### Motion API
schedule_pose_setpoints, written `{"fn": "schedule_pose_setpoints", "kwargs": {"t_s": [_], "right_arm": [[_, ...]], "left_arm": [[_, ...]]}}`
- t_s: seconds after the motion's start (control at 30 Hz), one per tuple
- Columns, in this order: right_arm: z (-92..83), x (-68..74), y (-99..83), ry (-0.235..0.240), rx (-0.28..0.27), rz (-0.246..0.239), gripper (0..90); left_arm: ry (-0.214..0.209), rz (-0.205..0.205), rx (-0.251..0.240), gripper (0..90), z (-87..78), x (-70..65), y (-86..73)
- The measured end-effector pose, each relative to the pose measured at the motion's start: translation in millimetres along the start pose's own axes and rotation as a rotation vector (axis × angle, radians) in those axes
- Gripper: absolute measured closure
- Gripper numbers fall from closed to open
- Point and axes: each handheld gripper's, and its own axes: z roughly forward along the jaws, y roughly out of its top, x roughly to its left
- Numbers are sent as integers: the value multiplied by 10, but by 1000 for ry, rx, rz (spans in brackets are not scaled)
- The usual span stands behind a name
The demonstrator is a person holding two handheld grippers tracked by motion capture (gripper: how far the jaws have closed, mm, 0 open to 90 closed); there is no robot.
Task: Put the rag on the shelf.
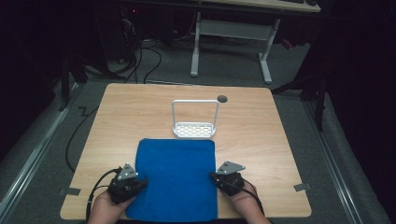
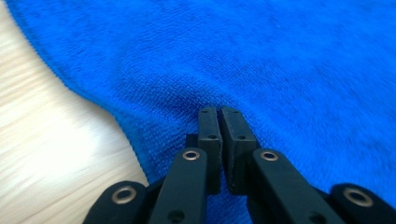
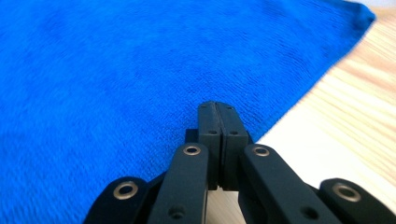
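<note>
A blue cloth (image 1: 177,172) lies flat on the near half of the wooden table (image 1: 126,116), its front edge at the table's front edge. My left gripper (image 1: 142,183) is at the cloth's left edge. In the left gripper view the jaws (image 2: 219,111) stand together with the cloth (image 2: 289,70) puckered into creases at their tips. My right gripper (image 1: 212,176) is at the cloth's right edge. In the right gripper view its jaws (image 3: 217,105) are fully together, over the cloth (image 3: 116,70) just inside its border, and no fold shows between them.
A white wire rack (image 1: 194,129) with a tall loop handle stands just beyond the cloth's far edge. A dark round grommet (image 1: 222,98) sits in the tabletop behind it. Bare wood lies to both sides of the cloth. Another desk's white legs stand on the floor beyond.
</note>
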Motion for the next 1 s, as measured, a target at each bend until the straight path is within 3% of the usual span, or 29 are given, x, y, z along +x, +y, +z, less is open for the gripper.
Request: {"fn": "schedule_pose_setpoints", "kwargs": {"t_s": [0.3,0.53,0.73,0.8,0.87,1.0], "right_arm": [[-228,-275,-237,-50,-4,62,900],[-300,-266,-299,-55,1,56,900],[-394,-204,-383,-22,3,62,888],[-414,-203,-388,-14,-6,66,843],[-435,-228,-372,-26,-46,88,795],[-443,-320,-358,-46,-116,126,694]], "left_arm": [[-82,35,-13,840,155,-229,92],[-110,22,-4,831,81,-280,5],[-113,29,5,815,40,-350,-36],[-125,23,8,793,42,-340,-25],[-99,17,-24,732,36,-307,-14],[-34,-51,-125,635,0,-97,12]]}}
